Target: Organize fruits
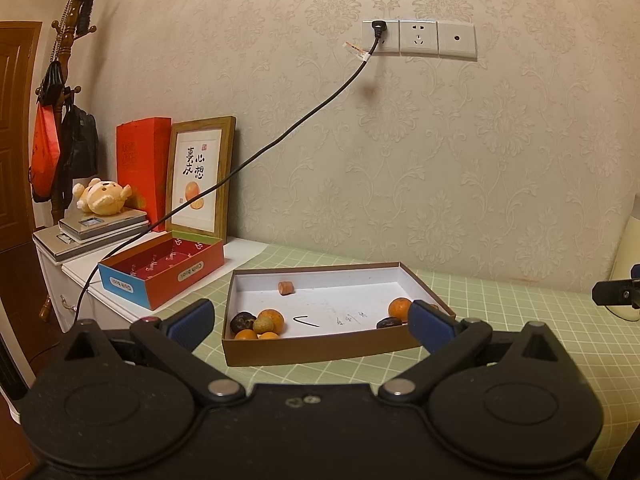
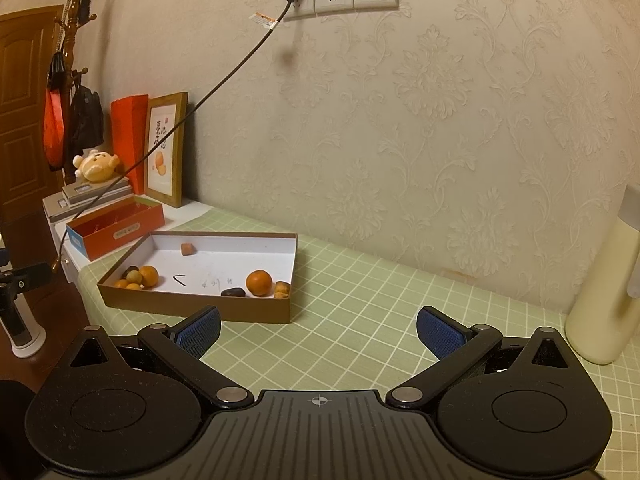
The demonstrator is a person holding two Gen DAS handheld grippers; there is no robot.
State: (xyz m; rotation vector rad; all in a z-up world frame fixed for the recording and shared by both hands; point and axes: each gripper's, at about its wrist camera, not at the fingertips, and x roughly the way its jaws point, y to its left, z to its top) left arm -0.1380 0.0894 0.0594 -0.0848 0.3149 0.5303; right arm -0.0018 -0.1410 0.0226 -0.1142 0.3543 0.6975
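Left wrist view: left claw (image 1: 312, 322) spread wide, blue pads empty, hovering at the near edge of the shallow brown tray (image 1: 320, 350) with white floor, which sits on the green-checked table (image 1: 520, 320). Fruits inside tray: cluster at 8 o'clock corner, with a dark fruit (image 1: 242, 322), a large orange (image 1: 272, 319), a greenish-tan fruit (image 1: 264, 326) and two small oranges (image 1: 246, 335) along the near wall, all touching or just beside each other. Small reddish-brown chunk (image 1: 286, 287) alone at 11 o'clock near the far wall. At 4 o'clock another orange (image 1: 400, 307) with a dark flat fruit (image 1: 389, 323) just beside it, partly behind the right pad. Red-and-blue open box (image 1: 160, 276) at 10 o'clock of tray, on a white cabinet; framed picture (image 1: 200, 178), red bag (image 1: 142, 164), plush bear (image 1: 104, 196) behind it. Black cable (image 1: 260, 152) runs down from the wall socket (image 1: 380, 36). Right wrist view: right claw (image 2: 318, 332) spread wide, empty, over bare table (image 2: 380, 320) cloth, tray (image 2: 192, 304) well apart at 10 o'clock. Same cluster in the tray's left near corner, orange (image 2: 259, 282) near the right near corner with a dark fruit (image 2: 233, 292) on its left and a small tan piece (image 2: 281, 289) on its right. Cream container (image 2: 604, 300) at 3 o'clock, on the table.
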